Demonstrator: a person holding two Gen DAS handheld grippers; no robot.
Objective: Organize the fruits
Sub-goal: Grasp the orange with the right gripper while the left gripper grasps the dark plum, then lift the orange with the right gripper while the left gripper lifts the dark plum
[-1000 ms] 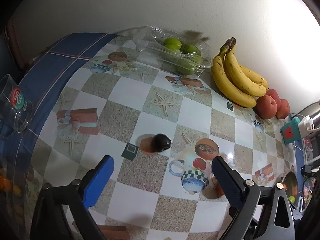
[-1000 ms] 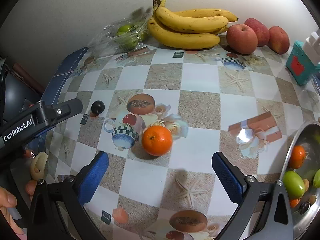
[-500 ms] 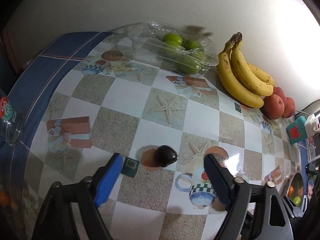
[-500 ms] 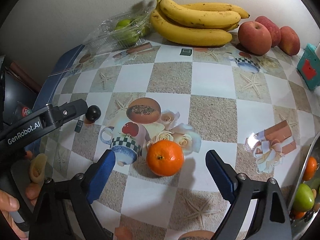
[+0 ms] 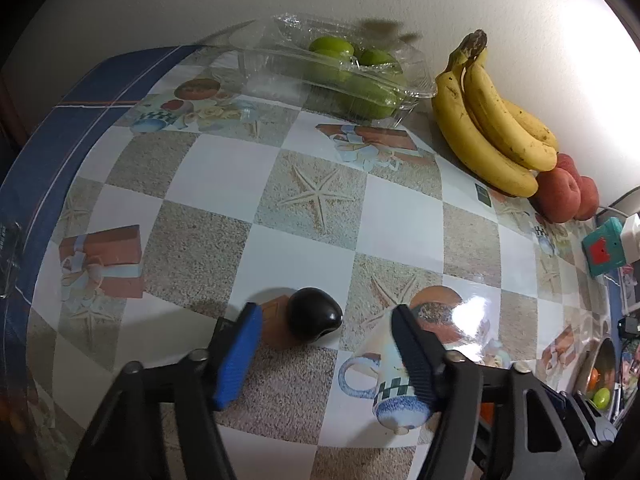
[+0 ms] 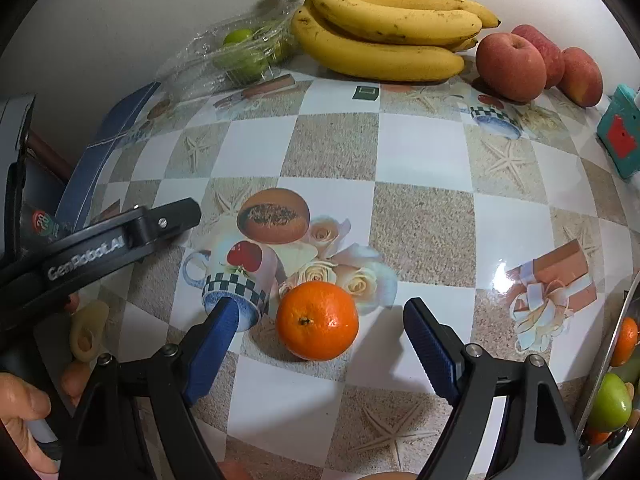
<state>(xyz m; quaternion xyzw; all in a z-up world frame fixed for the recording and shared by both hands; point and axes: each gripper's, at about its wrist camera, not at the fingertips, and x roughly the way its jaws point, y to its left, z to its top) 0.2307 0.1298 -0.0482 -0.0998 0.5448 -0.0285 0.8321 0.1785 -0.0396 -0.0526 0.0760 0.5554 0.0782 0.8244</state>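
Observation:
A small dark plum-like fruit (image 5: 314, 315) lies on the checkered tablecloth. My left gripper (image 5: 326, 316) is open, its blue pads on either side of the fruit, not touching it. An orange (image 6: 317, 321) lies on the cloth between the pads of my open right gripper (image 6: 318, 320), with a gap on each side. The left gripper's arm (image 6: 104, 246) shows at the left of the right wrist view and hides the dark fruit there.
Along the wall stand a clear box of green fruits (image 5: 344, 76), a banana bunch (image 6: 384, 36) and red apples (image 6: 536, 64). A metal bowl (image 6: 608, 360) with mixed fruits is at the right edge. A teal block (image 6: 620, 136) stands at the far right.
Both grippers have moved forward and down. The dark fruit now lies between the left pads and the orange between the right pads. Both jaws have narrowed.

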